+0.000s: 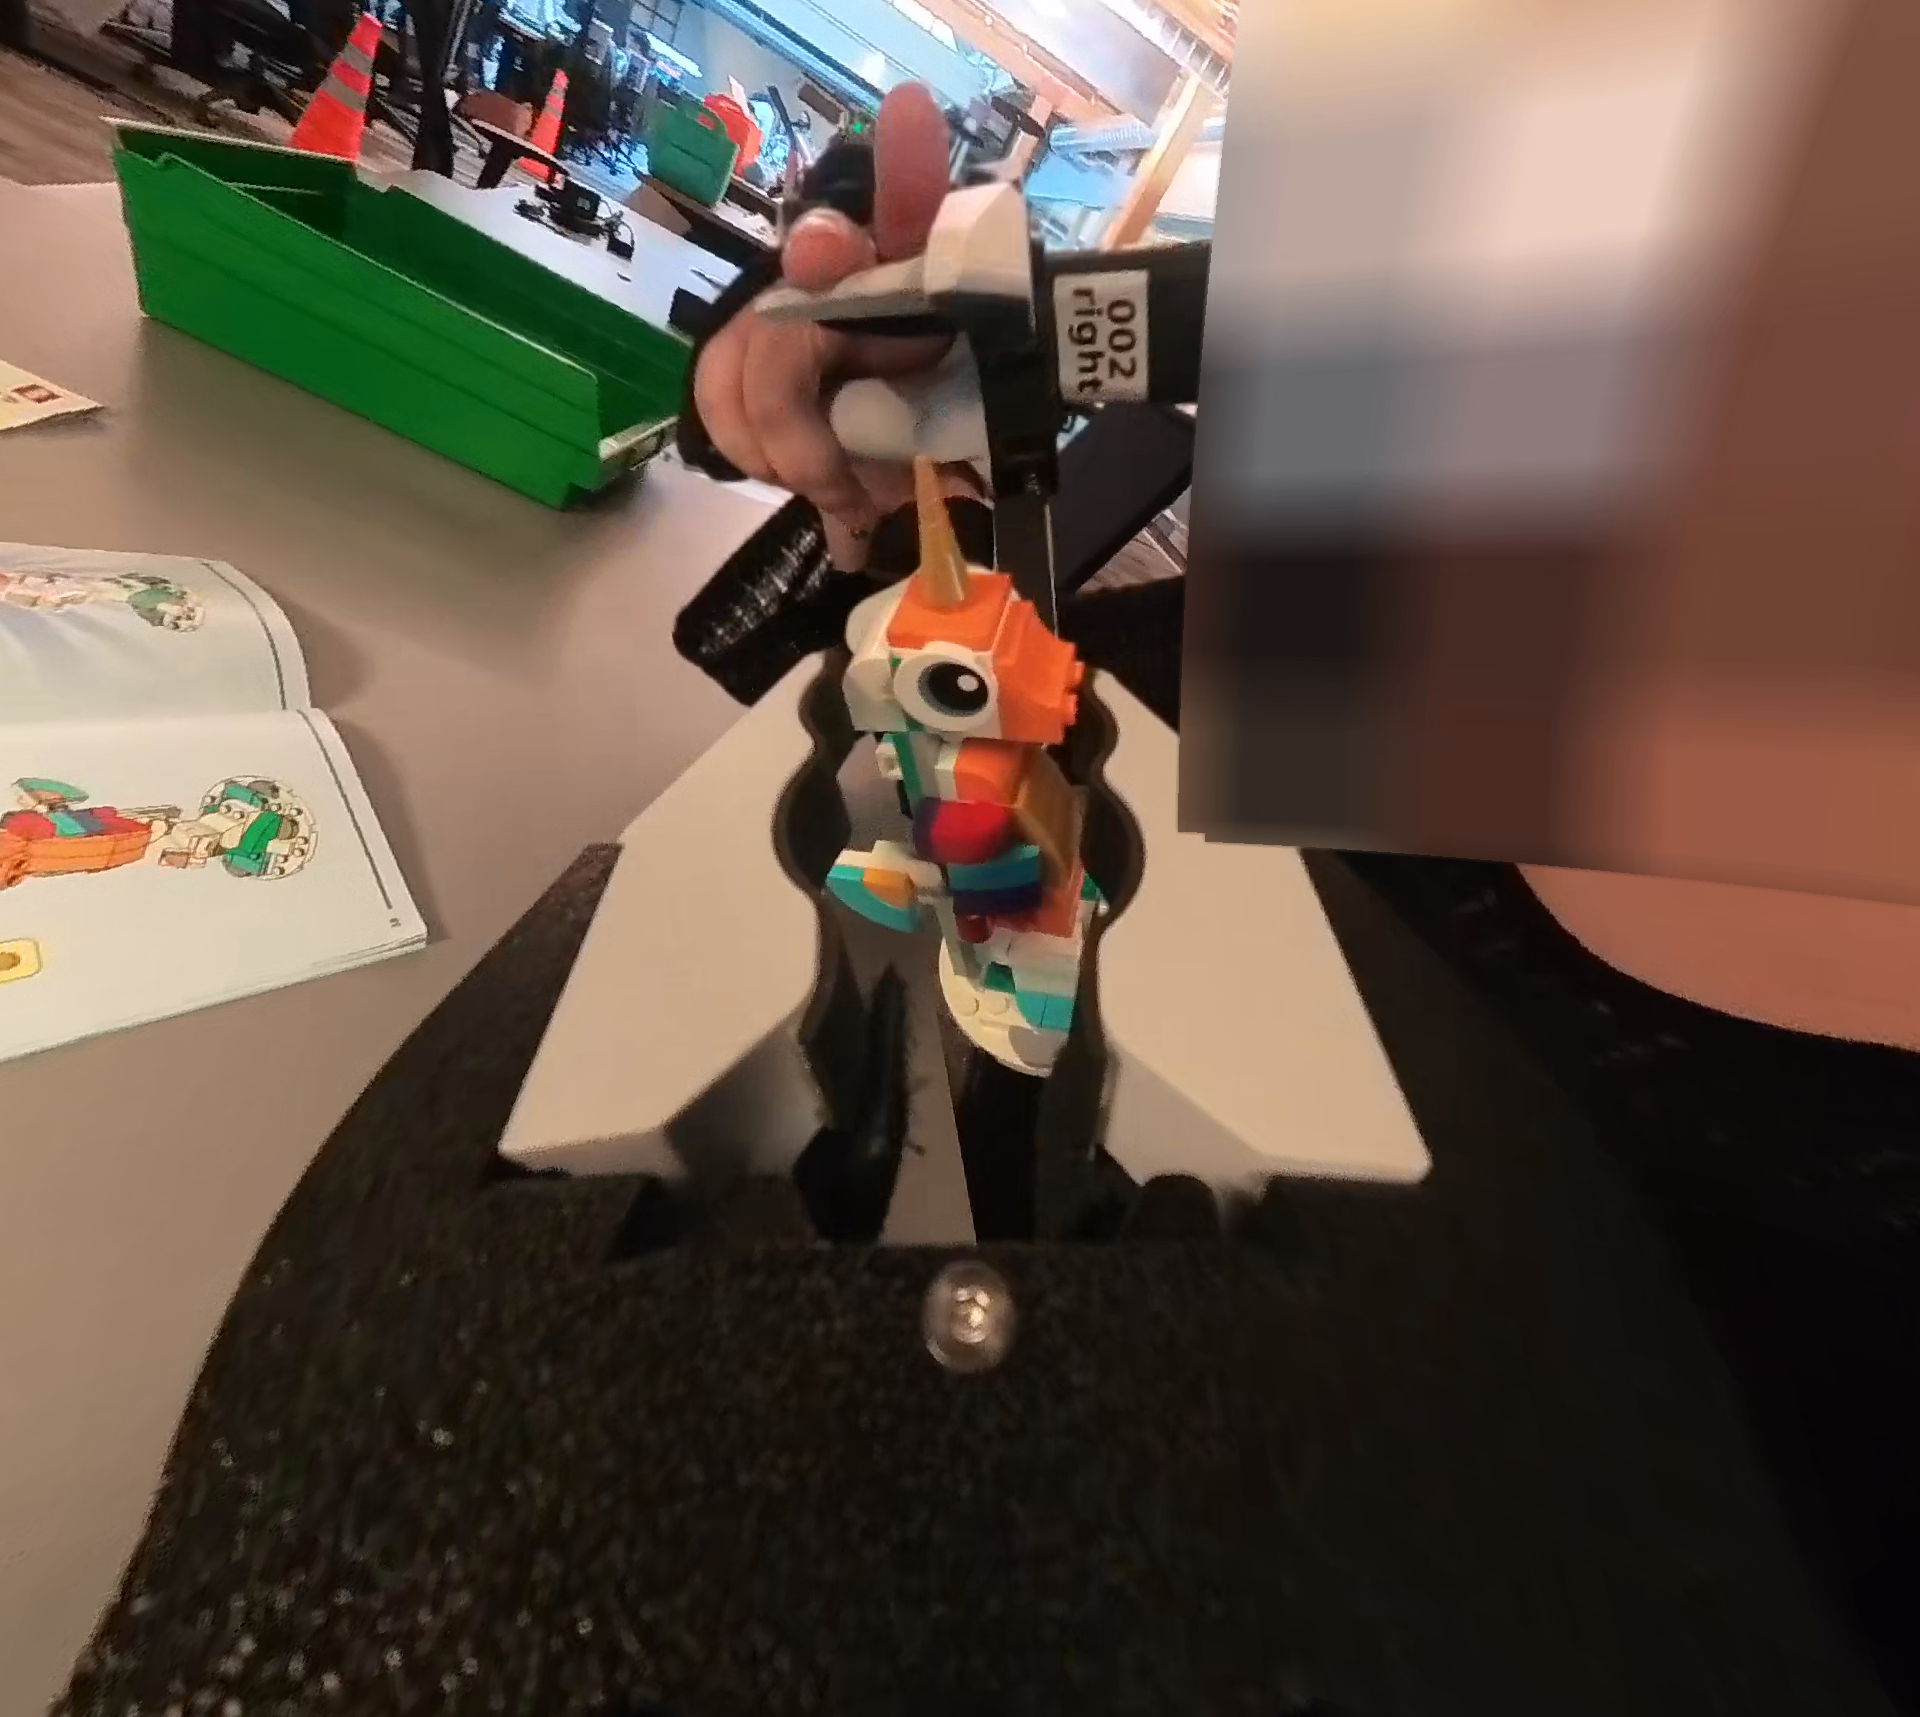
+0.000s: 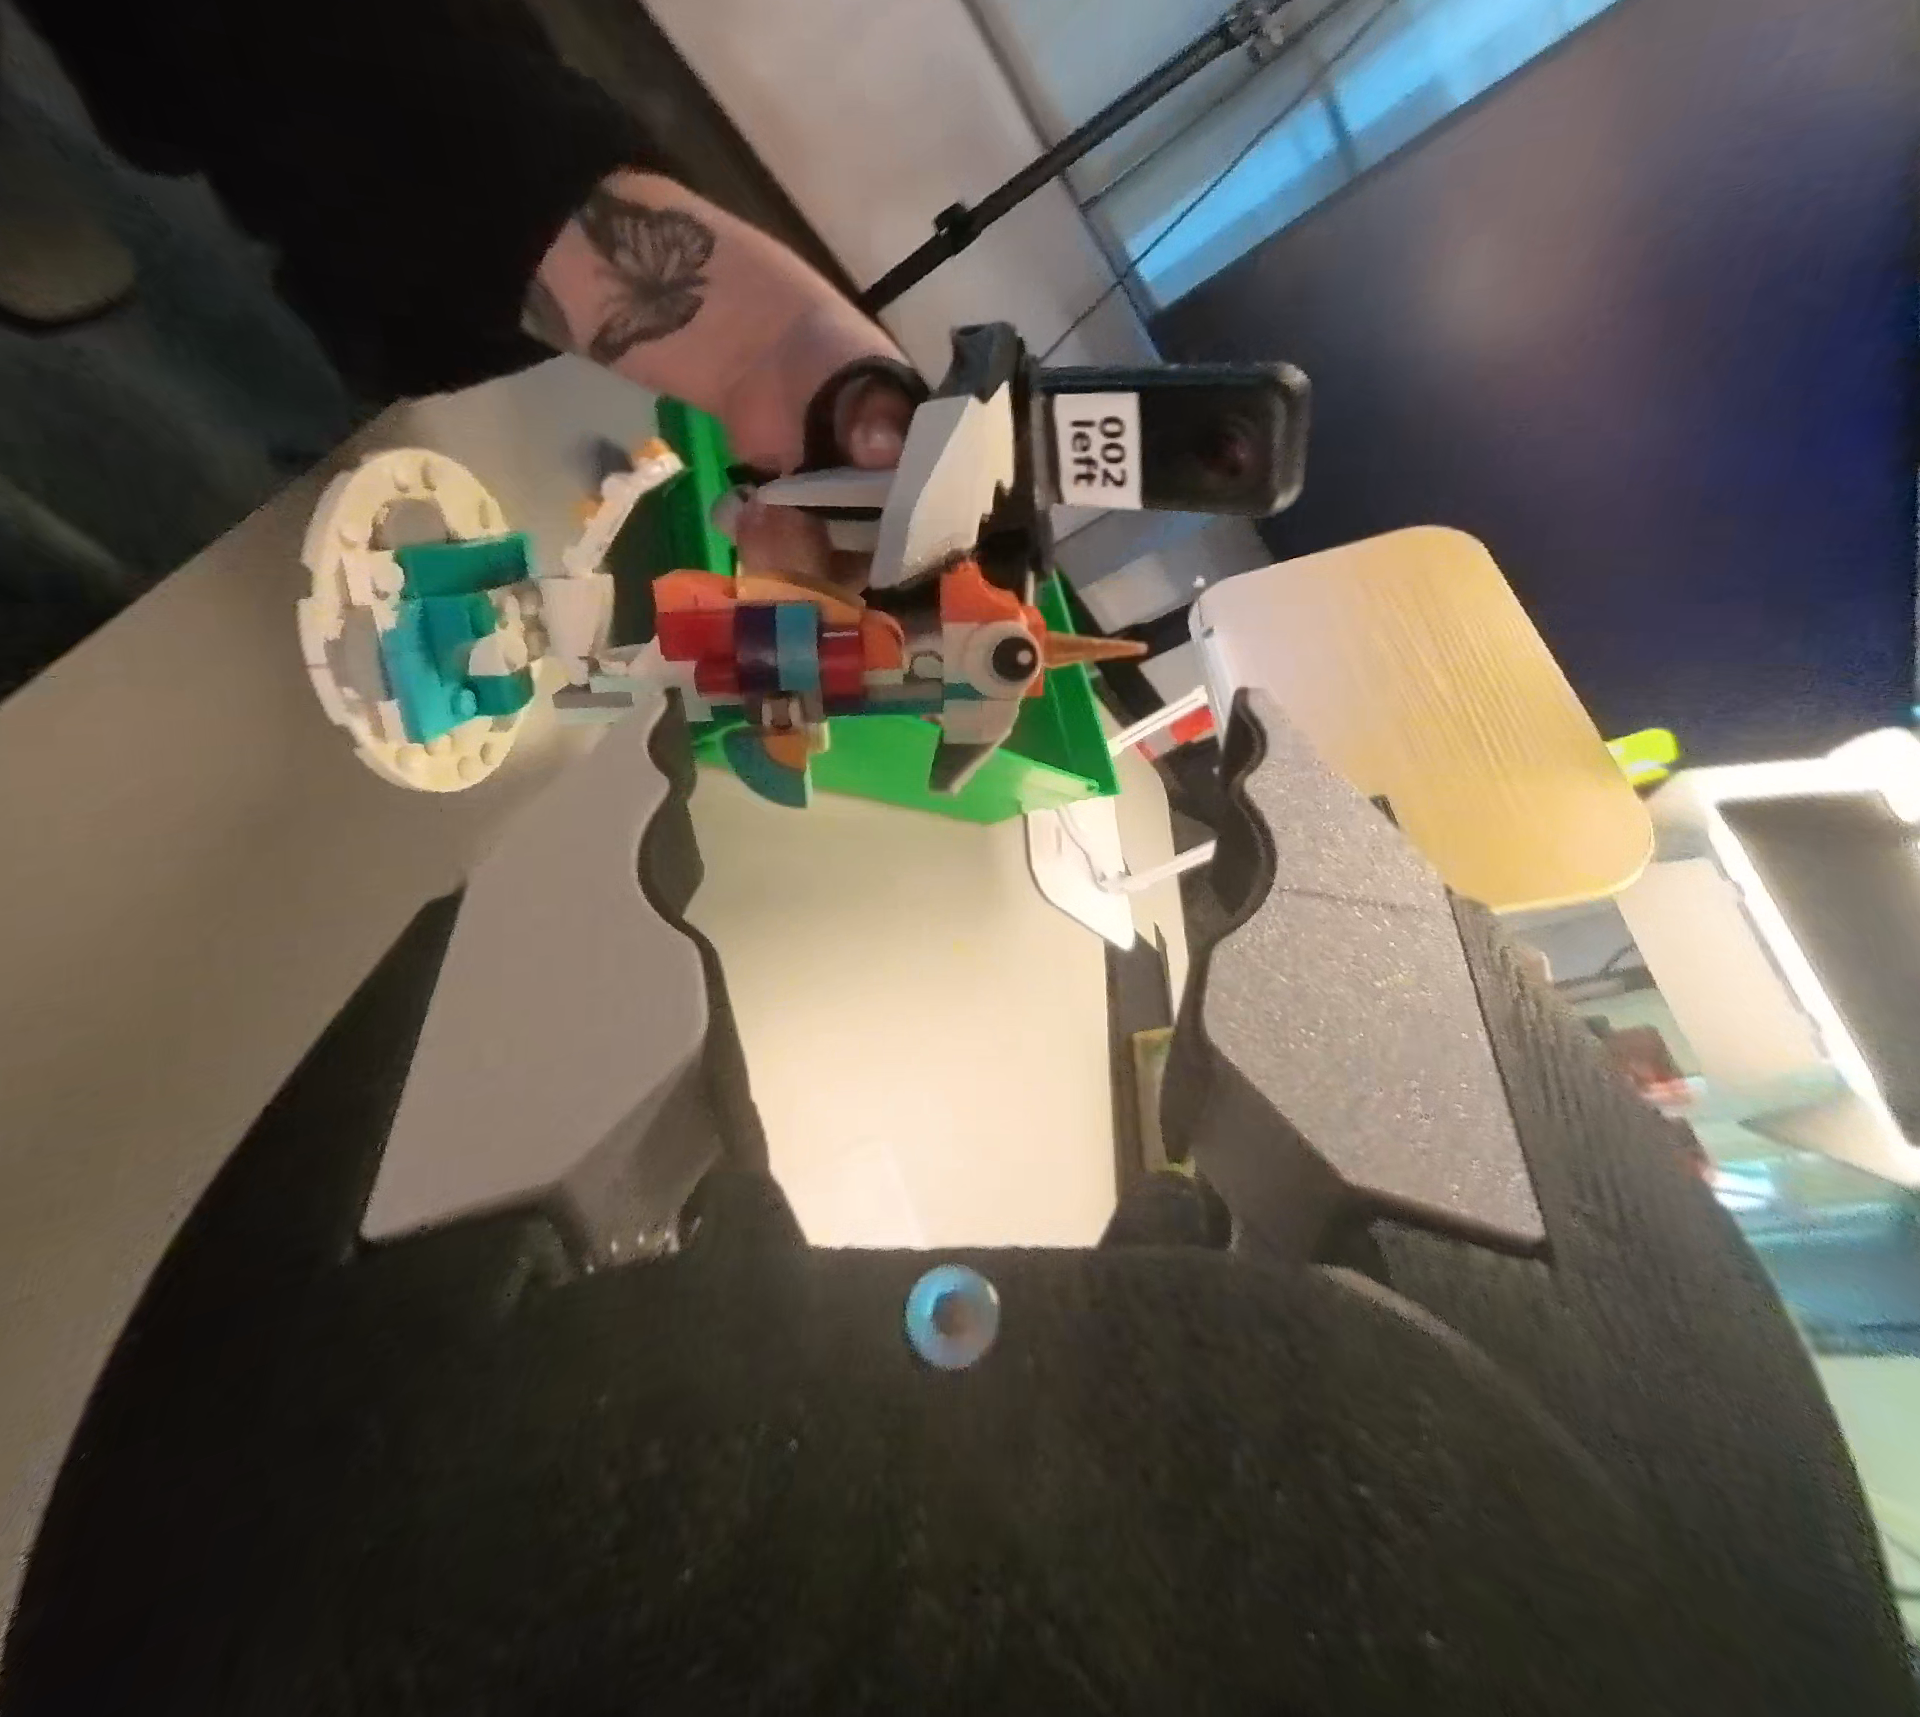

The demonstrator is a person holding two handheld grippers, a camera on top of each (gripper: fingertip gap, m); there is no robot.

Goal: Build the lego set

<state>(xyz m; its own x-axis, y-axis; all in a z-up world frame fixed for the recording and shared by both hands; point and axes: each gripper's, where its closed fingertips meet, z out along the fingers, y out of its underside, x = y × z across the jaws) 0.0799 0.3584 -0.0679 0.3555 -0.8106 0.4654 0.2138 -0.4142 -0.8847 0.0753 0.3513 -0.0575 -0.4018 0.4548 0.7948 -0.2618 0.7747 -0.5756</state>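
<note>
The lego model point(image 1: 977, 794) is a bird-like figure with an orange head, one big eye, a tan horn, a striped body and a white round base point(image 2: 405, 618). My left gripper point(image 1: 961, 701) is shut on it, with the model upright between the fingers and lifted above the table. In the right wrist view the model point(image 2: 831, 639) lies sideways, pinched near its head by the left gripper's fingers point(image 2: 935, 493). My right gripper point(image 2: 961, 722) is wide open and empty, just short of the model. In the left wrist view it hangs above the horn, held by a hand point(image 1: 790, 379).
A green bin point(image 1: 364, 296) stands on the grey table point(image 1: 468, 607) at the back left. An open instruction booklet point(image 1: 187, 836) lies at the left. The person's dark-clothed body point(image 1: 1610, 1252) fills the right. A wooden chair point(image 2: 1455, 711) shows beyond the right finger.
</note>
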